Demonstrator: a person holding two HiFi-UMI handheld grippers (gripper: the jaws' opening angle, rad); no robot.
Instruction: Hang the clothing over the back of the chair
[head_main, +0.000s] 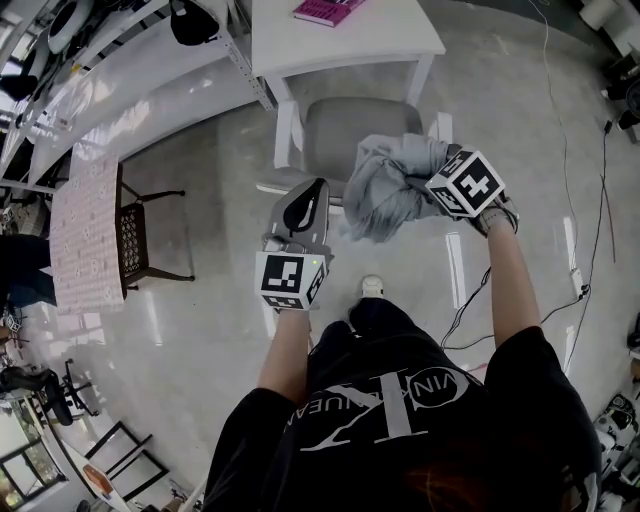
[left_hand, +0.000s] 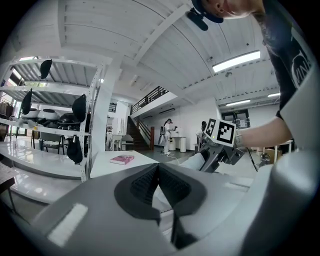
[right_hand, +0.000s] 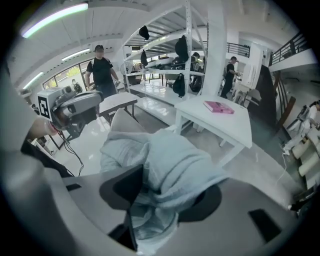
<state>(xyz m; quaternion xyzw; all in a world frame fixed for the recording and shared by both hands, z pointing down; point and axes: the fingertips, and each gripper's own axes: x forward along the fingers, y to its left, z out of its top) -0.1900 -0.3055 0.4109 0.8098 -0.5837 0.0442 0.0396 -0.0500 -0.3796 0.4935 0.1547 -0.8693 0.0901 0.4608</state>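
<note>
A crumpled light grey garment (head_main: 385, 190) is bunched at the near edge of the grey chair (head_main: 345, 130), by its white-framed back. My right gripper (head_main: 418, 185) is buried in it from the right. In the right gripper view the garment (right_hand: 165, 160) fills the gap of the right gripper (right_hand: 170, 192) and drapes over the right jaw. The jaws stand wide and the left pad's face shows bare. My left gripper (head_main: 308, 195) hovers just left of the garment, shut and empty. Its pads (left_hand: 145, 182) meet in the left gripper view.
A white table (head_main: 400, 40) with a pink book (head_main: 325, 10) stands just beyond the chair. White shelving (head_main: 130, 60) runs along the left, with a patterned table (head_main: 85, 230) and a dark chair (head_main: 140, 240). Cables (head_main: 600, 200) trail on the floor at right. People stand farther off (right_hand: 102, 70).
</note>
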